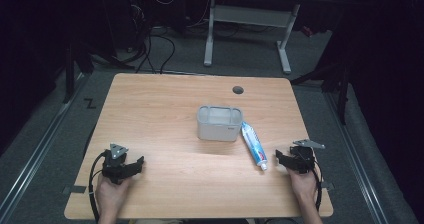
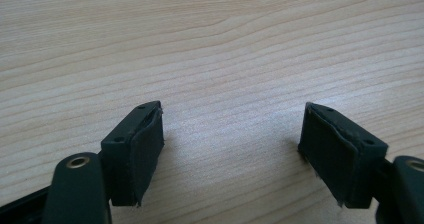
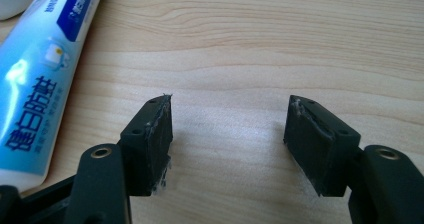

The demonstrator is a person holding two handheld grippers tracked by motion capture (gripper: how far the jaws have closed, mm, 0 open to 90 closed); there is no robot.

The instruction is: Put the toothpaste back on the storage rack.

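A blue and white toothpaste tube lies flat on the wooden table, just right of a small grey open box, cap end toward me. In the right gripper view the tube lies left of my right gripper, whose jaws stand apart over bare wood. In the high view my right gripper rests on the table a short way right of the tube's cap. My left gripper rests near the front left of the table. Its jaws are wide apart with nothing between them.
A round cable hole sits at the table's far side. Bare wood stretches between the two grippers and behind the left one. Beyond the table stand a white desk frame and loose cables on a grey floor.
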